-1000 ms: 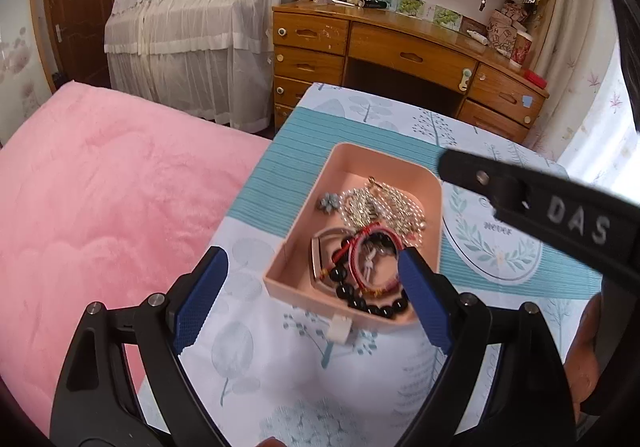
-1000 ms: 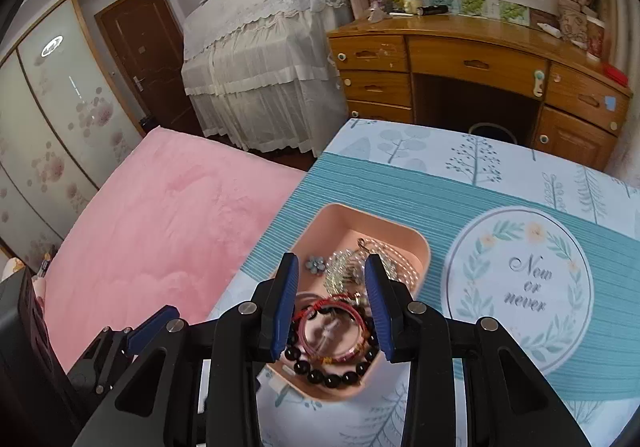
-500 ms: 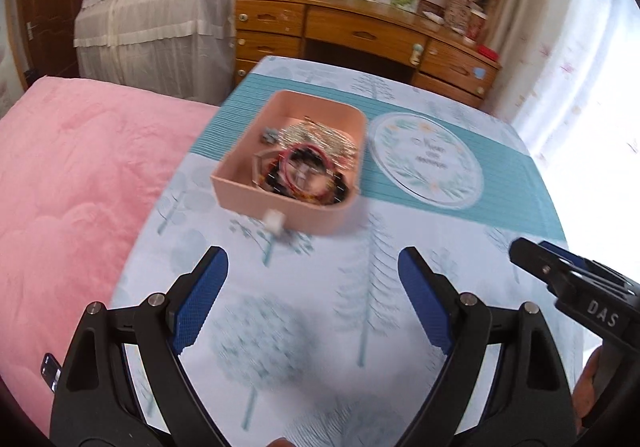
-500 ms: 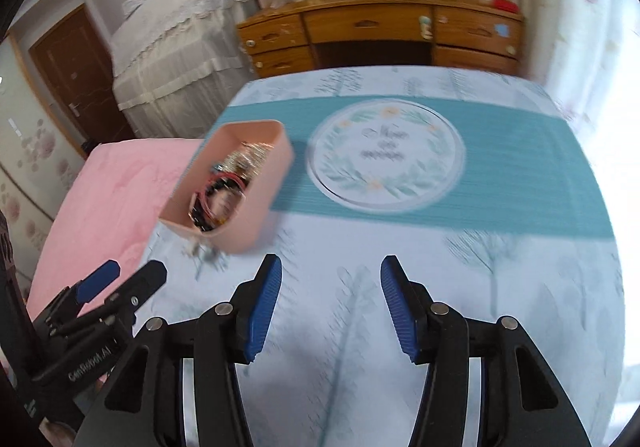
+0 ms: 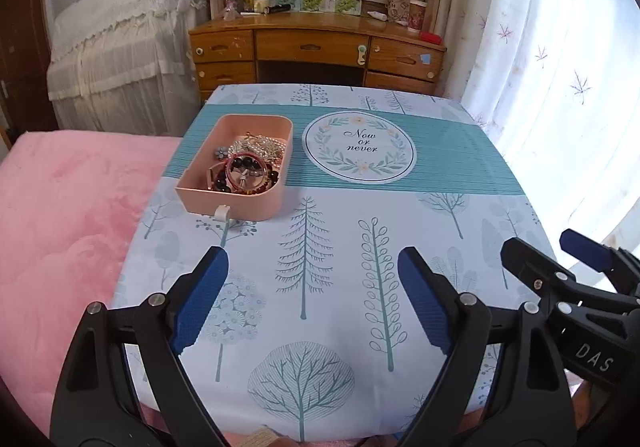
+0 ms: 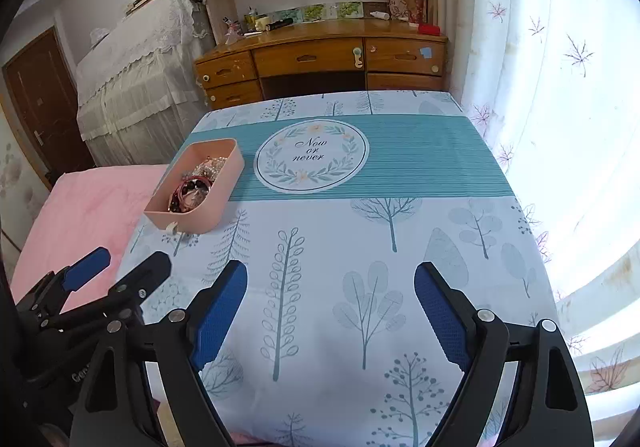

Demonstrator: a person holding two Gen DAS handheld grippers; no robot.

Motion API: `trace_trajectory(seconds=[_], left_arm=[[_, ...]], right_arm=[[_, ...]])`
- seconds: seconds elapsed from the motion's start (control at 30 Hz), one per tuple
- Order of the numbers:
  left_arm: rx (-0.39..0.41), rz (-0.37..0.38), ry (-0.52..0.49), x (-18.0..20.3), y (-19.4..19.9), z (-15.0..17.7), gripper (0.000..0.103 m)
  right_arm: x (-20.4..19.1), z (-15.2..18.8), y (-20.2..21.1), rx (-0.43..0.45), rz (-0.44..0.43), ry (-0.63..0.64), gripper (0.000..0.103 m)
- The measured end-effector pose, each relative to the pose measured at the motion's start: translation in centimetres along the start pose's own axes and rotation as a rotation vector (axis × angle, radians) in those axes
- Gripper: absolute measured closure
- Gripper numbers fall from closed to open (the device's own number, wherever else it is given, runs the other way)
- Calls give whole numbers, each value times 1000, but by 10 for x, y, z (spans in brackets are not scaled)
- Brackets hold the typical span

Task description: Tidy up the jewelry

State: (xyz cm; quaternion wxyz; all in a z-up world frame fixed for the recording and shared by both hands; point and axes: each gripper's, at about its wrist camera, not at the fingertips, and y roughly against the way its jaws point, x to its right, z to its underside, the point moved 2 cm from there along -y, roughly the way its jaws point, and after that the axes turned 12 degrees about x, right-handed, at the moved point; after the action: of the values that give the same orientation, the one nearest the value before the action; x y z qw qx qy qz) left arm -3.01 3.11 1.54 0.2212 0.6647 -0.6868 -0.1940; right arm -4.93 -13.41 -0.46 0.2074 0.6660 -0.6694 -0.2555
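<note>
Two grippers hang over the near part of a table spread with a tree-print cloth (image 5: 336,247). Left gripper (image 5: 312,299) has its blue pads spread wide with only cloth between them. Right gripper (image 6: 330,311) is opening, its jaws already far apart, and nothing sits between them either. In the left view the right gripper shows at the lower right edge; in the right view the left one shows at the lower left.

Well beyond both, near the table's left edge, sits a pink tray (image 5: 232,203) with a small white tab on its near wall. Inside lies the jewelry (image 5: 244,167): a red bangle on dark beads toward the near end, pale chains behind. Just right of the tray is a round "Now or never" print (image 5: 360,147) on a teal band
</note>
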Motion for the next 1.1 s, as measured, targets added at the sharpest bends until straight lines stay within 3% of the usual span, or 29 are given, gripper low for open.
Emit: trace_trajectory(seconds=[0.63, 1.1], left_arm=[[66, -21, -26, 27, 39, -9, 18], [70, -36, -38, 28, 45, -10, 18]], right_arm=[[21, 2, 63, 101, 2, -21, 15], [23, 0, 72, 118, -9, -21, 15]])
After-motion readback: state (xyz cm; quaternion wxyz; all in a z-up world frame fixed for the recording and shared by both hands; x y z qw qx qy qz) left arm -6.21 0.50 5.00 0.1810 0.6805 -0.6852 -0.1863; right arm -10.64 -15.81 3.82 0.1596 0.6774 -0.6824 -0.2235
